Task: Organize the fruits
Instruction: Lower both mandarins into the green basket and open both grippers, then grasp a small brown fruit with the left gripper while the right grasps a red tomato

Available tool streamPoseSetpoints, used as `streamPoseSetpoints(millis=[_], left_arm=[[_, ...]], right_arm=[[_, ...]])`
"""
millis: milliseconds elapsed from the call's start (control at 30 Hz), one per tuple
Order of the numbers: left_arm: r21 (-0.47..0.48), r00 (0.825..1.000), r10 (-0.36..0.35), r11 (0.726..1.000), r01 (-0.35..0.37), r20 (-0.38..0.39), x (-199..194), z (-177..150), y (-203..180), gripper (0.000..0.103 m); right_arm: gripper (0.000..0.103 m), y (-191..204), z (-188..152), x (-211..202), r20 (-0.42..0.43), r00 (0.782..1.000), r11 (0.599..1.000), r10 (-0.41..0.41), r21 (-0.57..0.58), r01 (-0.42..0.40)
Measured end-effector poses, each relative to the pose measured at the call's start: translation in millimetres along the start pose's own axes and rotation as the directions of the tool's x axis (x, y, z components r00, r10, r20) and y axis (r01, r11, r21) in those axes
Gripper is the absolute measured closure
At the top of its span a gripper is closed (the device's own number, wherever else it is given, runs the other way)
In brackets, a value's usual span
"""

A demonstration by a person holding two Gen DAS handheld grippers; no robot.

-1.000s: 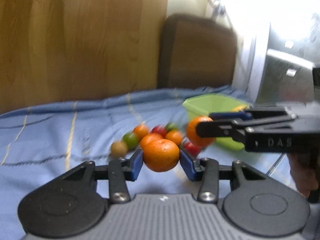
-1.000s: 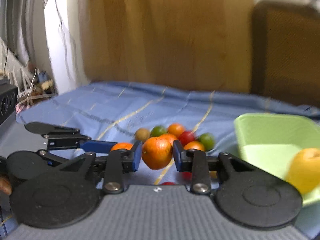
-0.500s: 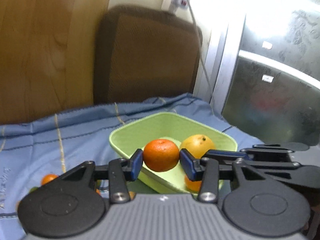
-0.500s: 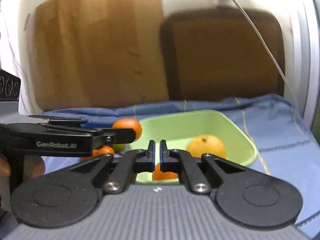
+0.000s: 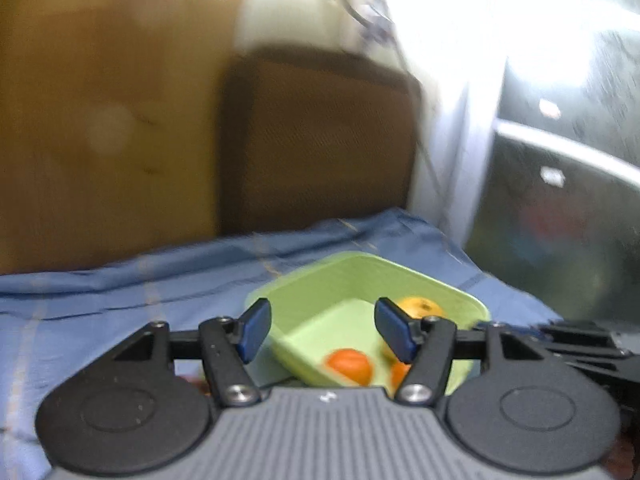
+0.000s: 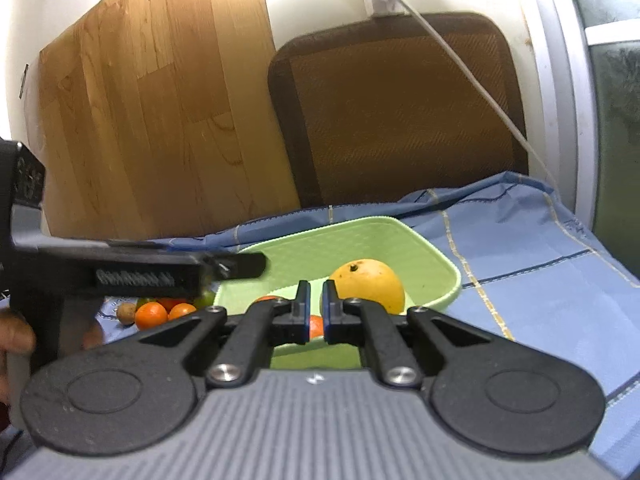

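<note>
Blue cloth (image 6: pixel 520 248); green tray (image 6: pixel 436 252) lengthwise away.

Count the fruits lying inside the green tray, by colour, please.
large yellow fruit: 1
small orange tangerines: 2
Total in the green tray: 3

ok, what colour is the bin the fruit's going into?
Light green; the bin shows sharpest in the right wrist view, sitting on the blue checked cloth.

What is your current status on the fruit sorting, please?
Left gripper just opened, empty; right gripper shut, empty. Mandarins and yellow fruit in green bowl. More fruit waiting left. Nothing blocking.
</note>
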State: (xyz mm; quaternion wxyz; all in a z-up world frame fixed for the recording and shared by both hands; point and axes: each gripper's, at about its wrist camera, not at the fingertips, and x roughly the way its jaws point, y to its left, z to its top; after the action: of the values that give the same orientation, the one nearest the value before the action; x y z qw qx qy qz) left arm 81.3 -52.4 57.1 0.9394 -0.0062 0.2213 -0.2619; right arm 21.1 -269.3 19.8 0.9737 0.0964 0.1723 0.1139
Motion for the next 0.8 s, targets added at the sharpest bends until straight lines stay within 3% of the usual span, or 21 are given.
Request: streamPoseSetpoints(millis=[100, 233, 333, 433, 567, 800], left_arm=[[-0.056, 0.994, 0.107, 0.993, -0.106, 0.013, -35.1, -9.5, 31.3, 0.045], [-0.116, 0.96, 0.28, 0.953, -0.281, -0.024, -72.1, -35.2, 78.6, 0.046], [-0.151, 0.942, 0.327, 0.93, -0.335, -0.072, -86.5, -54.9, 104.6, 0.046], [-0.158, 0.937, 0.333, 0.925, -0.346, -0.105, -86.9, -63.2, 117.3, 0.046], [-0.117, 0.95, 0.294, 0.945, -0.305, -0.104, -76.0, -64.1, 115.8, 0.046], [-0.076, 0.959, 0.249, 0.962, -0.261, -0.138, -45.6, -57.3, 115.8, 0.047]], right_arm=[[0.093, 4.4, 0.4, -6.3, 0.009, 0.999, 0.999, 0.04, 0.014, -0.04], [0.093, 31.3, -6.9, -11.5, -0.009, 0.991, 0.991, 0.132, -0.024, -0.132], [0.093, 59.1, -18.3, -4.2, -0.074, 0.98, 0.977, 0.185, -0.093, -0.192], [0.092, 83.8, -30.2, 5.7, -0.126, 0.972, 0.964, 0.199, -0.155, -0.218], [0.088, 104.5, -40.2, 19.2, -0.19, 0.958, 0.95, 0.216, -0.187, -0.251], [0.088, 106.7, -26.6, 35.1, -0.194, 0.963, 0.954, 0.185, -0.2, -0.224]])
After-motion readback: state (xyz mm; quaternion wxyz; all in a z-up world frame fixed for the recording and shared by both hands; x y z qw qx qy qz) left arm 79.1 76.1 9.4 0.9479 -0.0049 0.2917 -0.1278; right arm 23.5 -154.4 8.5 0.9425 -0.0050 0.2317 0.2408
